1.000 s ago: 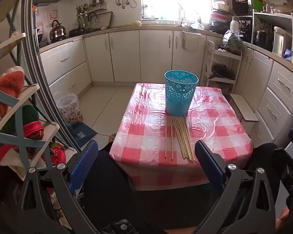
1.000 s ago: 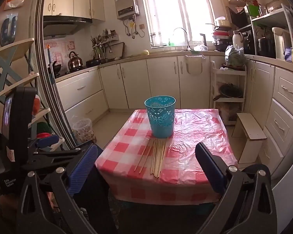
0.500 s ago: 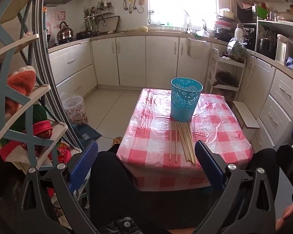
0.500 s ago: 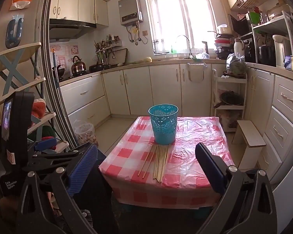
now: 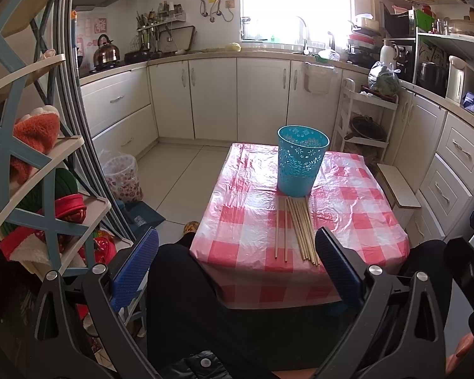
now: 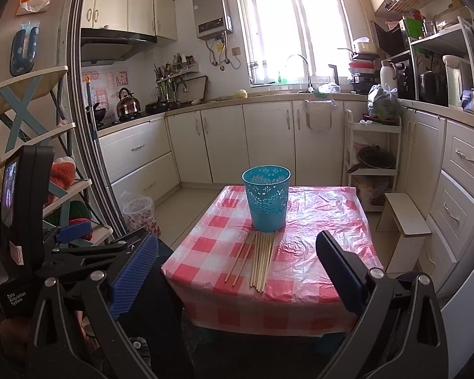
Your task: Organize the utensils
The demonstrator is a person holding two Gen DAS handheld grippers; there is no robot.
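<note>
Several wooden chopsticks (image 5: 295, 227) lie in a loose row on a small table with a red-and-white checked cloth (image 5: 357, 208). A turquoise perforated basket (image 5: 301, 160) stands upright just behind them. The chopsticks (image 6: 258, 260), the basket (image 6: 266, 197) and the table (image 6: 319, 252) also show in the right wrist view. My left gripper (image 5: 235, 263) is open and empty, held back from the table's near edge. My right gripper (image 6: 237, 271) is open and empty, also short of the table. The left gripper's body shows at the left of the right wrist view.
A blue-and-cream shelf rack (image 5: 31, 164) with soft items stands at the left. A patterned waste bin (image 5: 121, 175) sits on the floor. A low wooden stool (image 5: 398, 186) and white cabinets are to the right of the table. The person's dark-clothed legs (image 5: 186, 293) are below.
Both cameras have tilted upward and pulled back a little, so the table sits lower in view. Both grippers stay open. The chopsticks and the basket have not moved.
</note>
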